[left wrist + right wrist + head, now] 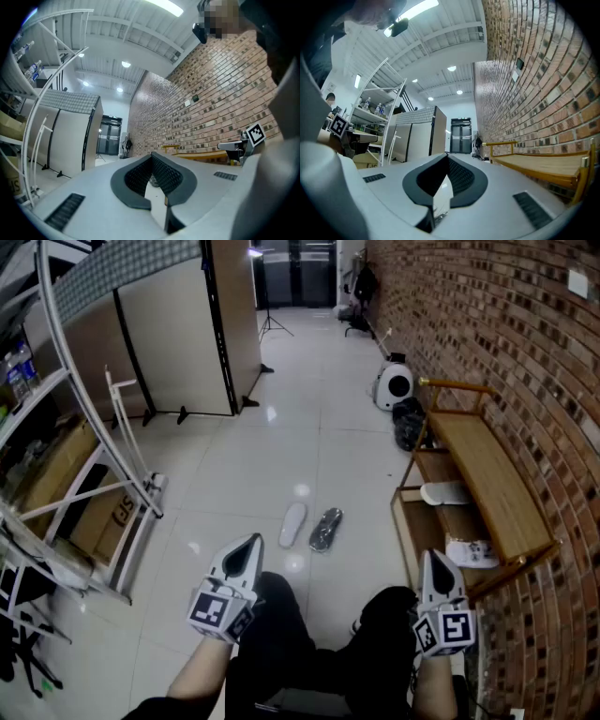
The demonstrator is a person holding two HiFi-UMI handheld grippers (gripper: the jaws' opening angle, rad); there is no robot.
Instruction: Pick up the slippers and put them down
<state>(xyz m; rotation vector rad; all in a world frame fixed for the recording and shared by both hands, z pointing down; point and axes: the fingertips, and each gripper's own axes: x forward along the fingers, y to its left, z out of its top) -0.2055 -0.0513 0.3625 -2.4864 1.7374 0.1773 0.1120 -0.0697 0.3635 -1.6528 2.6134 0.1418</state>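
Observation:
Two slippers lie side by side on the glossy white floor in the head view: a white slipper [292,524] and, to its right, a dark grey patterned slipper [325,530]. My left gripper [250,544] hovers near me, just short and left of the white slipper, its jaws closed tip to tip with nothing in them [152,157]. My right gripper [435,559] is held further right, beside the wooden bench, apart from both slippers. Its jaws also meet at the tip and are empty [447,155].
A wooden bench [487,479] stands along the brick wall at right, with a white slipper [444,492] and another pale shoe [472,552] on its lower shelf. A white metal rack [89,474] with cardboard boxes fills the left. A partition panel [178,324], a white round appliance [394,385] and a black bag [409,425] stand further off.

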